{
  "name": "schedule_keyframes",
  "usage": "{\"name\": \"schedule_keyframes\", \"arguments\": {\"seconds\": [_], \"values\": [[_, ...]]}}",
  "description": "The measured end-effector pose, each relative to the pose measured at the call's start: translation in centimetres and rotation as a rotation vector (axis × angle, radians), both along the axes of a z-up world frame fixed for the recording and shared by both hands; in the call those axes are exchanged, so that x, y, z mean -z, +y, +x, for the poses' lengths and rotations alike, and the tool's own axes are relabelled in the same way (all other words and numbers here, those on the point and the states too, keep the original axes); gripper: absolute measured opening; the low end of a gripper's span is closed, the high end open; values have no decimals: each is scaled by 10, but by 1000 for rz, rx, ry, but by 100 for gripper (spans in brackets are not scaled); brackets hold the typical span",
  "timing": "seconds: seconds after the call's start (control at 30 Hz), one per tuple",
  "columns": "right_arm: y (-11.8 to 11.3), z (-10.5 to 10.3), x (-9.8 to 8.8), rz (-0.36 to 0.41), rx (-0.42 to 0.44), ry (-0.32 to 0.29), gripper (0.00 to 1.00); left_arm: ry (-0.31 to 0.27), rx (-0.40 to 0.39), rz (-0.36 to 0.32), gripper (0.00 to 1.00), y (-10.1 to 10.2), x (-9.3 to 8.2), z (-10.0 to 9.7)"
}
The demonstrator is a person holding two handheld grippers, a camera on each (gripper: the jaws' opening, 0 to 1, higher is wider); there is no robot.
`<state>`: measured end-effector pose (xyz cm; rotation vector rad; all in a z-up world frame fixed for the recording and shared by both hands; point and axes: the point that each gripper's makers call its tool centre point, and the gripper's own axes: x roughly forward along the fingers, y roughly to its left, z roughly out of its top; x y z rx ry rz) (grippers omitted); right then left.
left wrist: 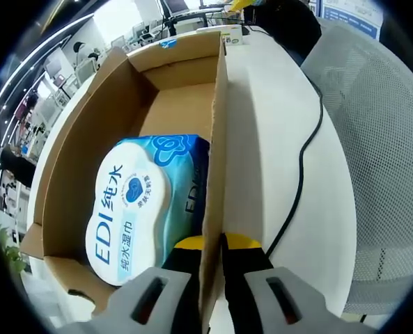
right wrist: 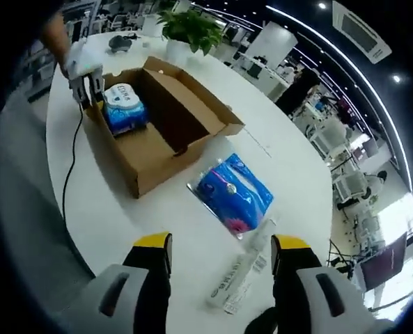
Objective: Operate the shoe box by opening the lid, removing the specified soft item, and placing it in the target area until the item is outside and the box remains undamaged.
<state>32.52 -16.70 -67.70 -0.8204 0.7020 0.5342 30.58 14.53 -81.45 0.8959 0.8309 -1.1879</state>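
Left gripper view
My left gripper (left wrist: 213, 243): I see its two yellow-tipped jaws closed on the near side wall of the shoe box (left wrist: 216, 139), one jaw inside the box and one outside, so the wall is pinched between them.
Shoe box: brown cardboard, open at the top, its bare floor showing at the far end.
Wet wipes pack (left wrist: 133, 209): blue and white, lying inside the box at the end nearest my jaws, touching the wall I am gripping.
Table (left wrist: 276, 125): white, with a black cable (left wrist: 304, 160) running across it beside the box.
Chair (left wrist: 380, 139): a pale mesh back just past the table edge.

Right gripper view
My right gripper (right wrist: 220, 261): jaws spread wide apart with nothing between them, held above the white table (right wrist: 276, 153).
Shoe box (right wrist: 157, 132): lid swung open to the side; the left gripper (right wrist: 86, 87) is at its far corner, gripping the wall.
Wet wipes pack (right wrist: 125, 108): in the box, at the end by the left gripper.
Blue soft pack (right wrist: 234, 195): lying on the table just beside the box, outside it.
Clear wrapped strip (right wrist: 244, 271): on the table between my jaws and the blue soft pack.
Potted plant (right wrist: 185, 31): at the far table edge beyond the box.
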Motion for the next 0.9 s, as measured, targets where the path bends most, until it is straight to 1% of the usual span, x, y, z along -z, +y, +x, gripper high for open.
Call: {"name": "schedule_keyframes", "arguments": {"seconds": [0.2, 0.23, 0.3, 0.37, 0.43, 0.5, 0.67, 0.77, 0.8, 0.9], "values": [[22, 0, -8, 17, -84, 7, 57, -2, 1, 0, 4, 0, 0, 0], [29, -1, -9, 27, -114, 15, 57, -2, 2, 0, 4, 0, 0, 0], [37, -2, -11, 44, -139, 16, 61, -2, 1, 0, 4, 0, 0, 0], [44, -4, -11, 60, -156, 29, 61, -3, 2, 0, 4, 0, 0, 0], [50, -6, -13, 70, -171, 36, 61, -4, 4, -1, 4, 0, 0, 0], [57, -7, -17, 99, -187, 41, 62, -5, 5, -1, 4, 0, 0, 0], [69, -4, -26, 145, -192, 47, 62, -5, 5, -1, 4, -1, 0, 0], [75, -5, -29, 142, -221, 49, 59, -4, 4, -1, 4, 0, 0, 0], [79, -5, -32, 160, -230, 40, 58, -5, 5, -1, 4, 0, 0, 0], [82, -3, -36, 182, -218, 40, 56, -6, 7, -2, 4, 0, 0, -1]]}}
